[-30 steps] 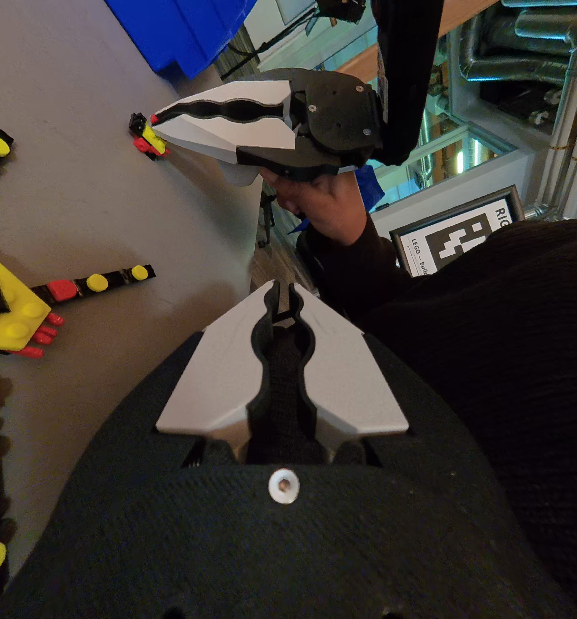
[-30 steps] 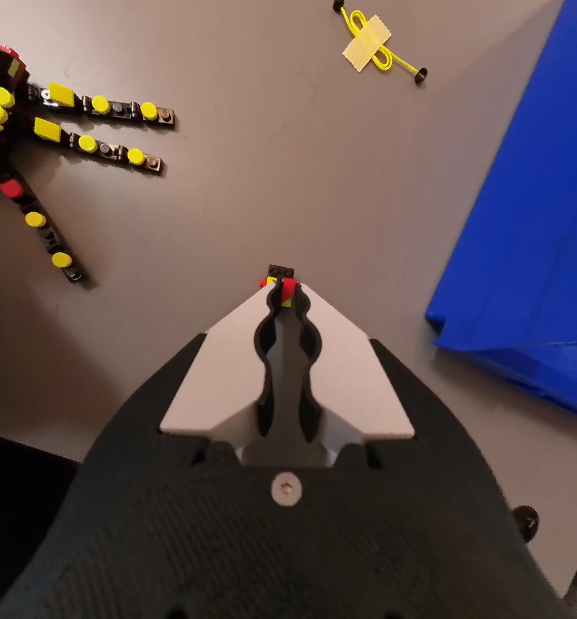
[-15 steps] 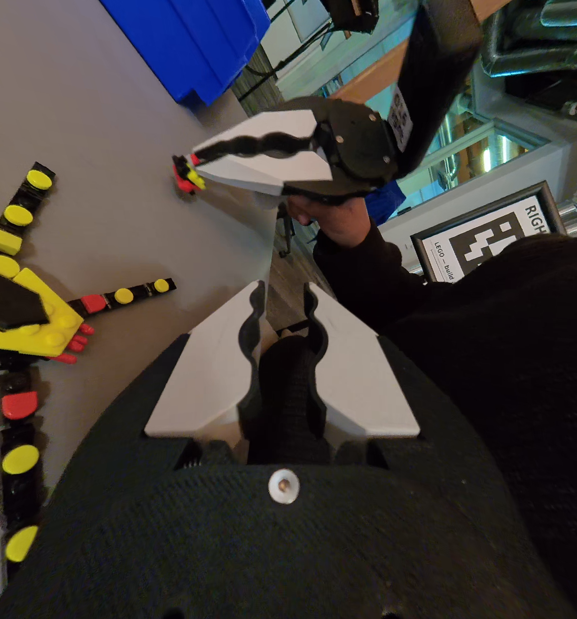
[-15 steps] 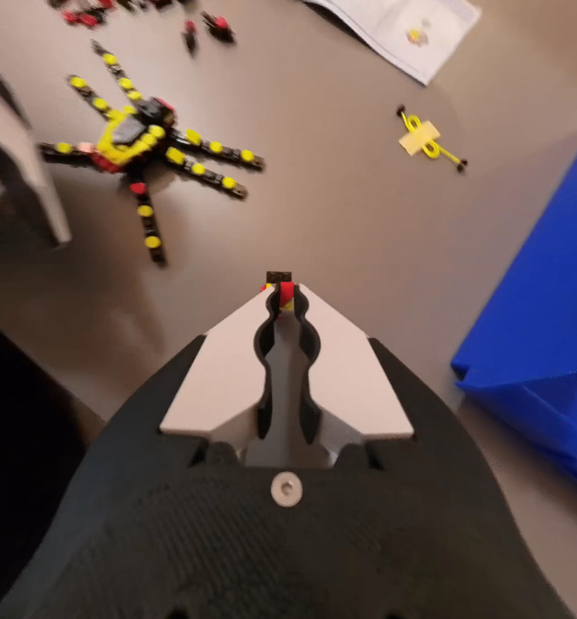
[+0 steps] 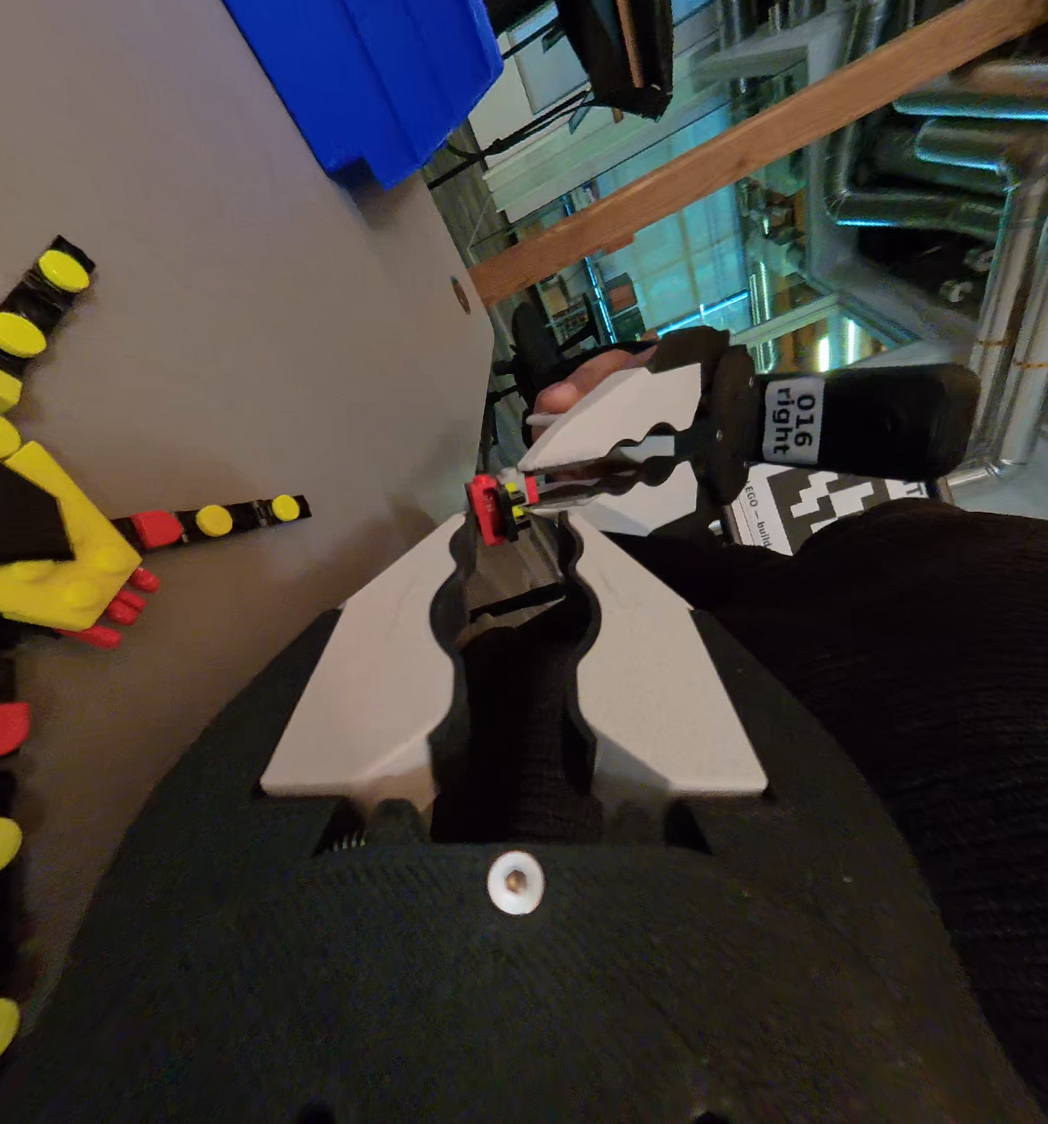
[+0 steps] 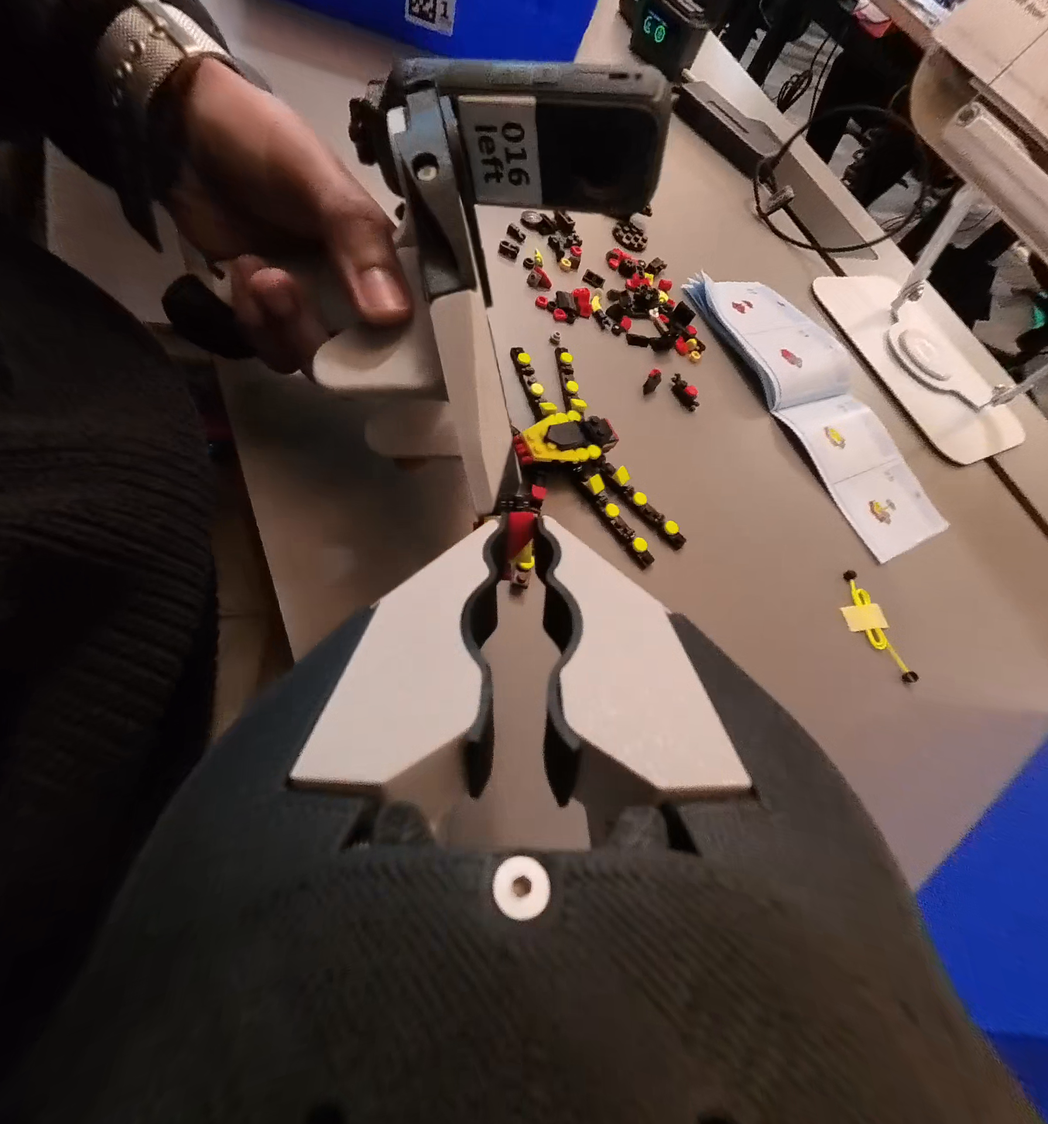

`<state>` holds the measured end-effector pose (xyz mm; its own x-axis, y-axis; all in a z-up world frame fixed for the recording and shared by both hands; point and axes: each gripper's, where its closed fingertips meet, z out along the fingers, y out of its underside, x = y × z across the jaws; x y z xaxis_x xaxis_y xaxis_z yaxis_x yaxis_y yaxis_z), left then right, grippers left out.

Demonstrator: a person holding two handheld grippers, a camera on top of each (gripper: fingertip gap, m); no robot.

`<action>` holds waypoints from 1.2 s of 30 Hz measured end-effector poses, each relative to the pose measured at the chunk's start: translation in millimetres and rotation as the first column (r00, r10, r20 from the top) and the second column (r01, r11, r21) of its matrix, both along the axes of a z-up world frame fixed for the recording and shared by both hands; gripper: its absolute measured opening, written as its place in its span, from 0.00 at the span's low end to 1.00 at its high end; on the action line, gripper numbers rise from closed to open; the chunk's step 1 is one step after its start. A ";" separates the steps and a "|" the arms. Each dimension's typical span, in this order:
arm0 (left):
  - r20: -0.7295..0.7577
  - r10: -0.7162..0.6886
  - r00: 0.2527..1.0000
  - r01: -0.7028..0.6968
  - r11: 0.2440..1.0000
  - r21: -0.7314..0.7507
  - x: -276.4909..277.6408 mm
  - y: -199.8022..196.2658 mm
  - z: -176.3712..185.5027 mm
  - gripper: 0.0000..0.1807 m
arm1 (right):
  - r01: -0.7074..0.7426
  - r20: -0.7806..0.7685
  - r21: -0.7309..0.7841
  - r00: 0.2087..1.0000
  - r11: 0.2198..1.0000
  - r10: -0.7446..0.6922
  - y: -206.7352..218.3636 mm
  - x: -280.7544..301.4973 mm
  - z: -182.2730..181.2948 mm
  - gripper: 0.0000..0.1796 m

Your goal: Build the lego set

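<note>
A small red, yellow and black lego sub-assembly [image 5: 497,508] is held pinched at the tips of the right tongs [image 6: 518,535], which are narrowed onto it. In the left wrist view it is seen carried in the air, presented just ahead of the tips of the left tongs [image 5: 512,535]; these stand parted, nothing being gripped between them, and whether the piece is yet touched by them cannot be told.

Beyond the right tongs, on the grey surface [image 6: 753,547], the partly built model [image 6: 564,441] lies: a yellow and black body from which black limbs dotted with yellow studs are spread. Farther off, a heap of loose bricks [image 6: 619,286] in red, black and yellow is left unsorted, and to its right an open instruction booklet [image 6: 813,395] is laid. A yellow elastic piece [image 6: 871,626] lies apart, to the right of the right tongs.

The build is judged to be well under way but unfinished: the body and several limbs are made, while the held sub-assembly has not yet been attached and many loose bricks remain.
</note>
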<state>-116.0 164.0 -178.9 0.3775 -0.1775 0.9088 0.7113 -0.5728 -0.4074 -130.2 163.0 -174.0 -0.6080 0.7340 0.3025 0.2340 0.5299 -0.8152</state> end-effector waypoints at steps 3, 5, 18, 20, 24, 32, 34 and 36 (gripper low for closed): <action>0.012 -0.012 1.000 0.012 1.000 0.005 0.2 -1.6 1.2 0.10 | -0.013 -0.010 0.003 1.000 1.000 0.013 -2.6 0.8 3.4 0.03; 0.022 -0.015 1.000 0.015 1.000 0.013 -0.1 -2.5 2.9 0.08 | -0.019 -0.018 -0.016 1.000 1.000 0.018 -3.2 1.4 6.3 0.03; 0.003 0.000 1.000 0.000 0.997 0.075 -3.1 -3.0 13.0 0.08 | 0.017 0.004 -0.202 1.000 0.979 -0.016 -0.5 -3.2 17.8 0.10; 0.005 0.010 1.000 -0.011 0.995 0.098 -4.9 -3.0 17.0 0.08 | 0.030 0.050 -0.320 0.999 0.947 -0.015 0.2 -3.6 21.1 0.16; -0.006 0.034 0.999 -0.033 0.987 0.155 -9.4 -3.4 26.1 0.07 | 0.079 0.190 -0.622 0.980 0.779 0.052 1.6 -3.3 32.1 0.22; -0.219 0.041 0.975 0.031 0.949 0.314 1.5 -8.5 43.9 0.07 | 0.095 0.259 -0.846 0.934 0.524 0.248 -10.2 3.0 45.4 0.23; -0.274 0.046 0.961 0.052 0.939 0.341 5.4 -9.6 45.9 0.07 | 0.081 0.253 -0.839 0.934 0.538 0.254 -12.2 4.8 46.0 0.17; -0.309 0.048 0.950 0.070 0.930 0.360 8.8 -10.5 47.7 0.07 | 0.067 0.246 -0.837 0.933 0.543 0.264 -14.1 7.4 46.3 0.13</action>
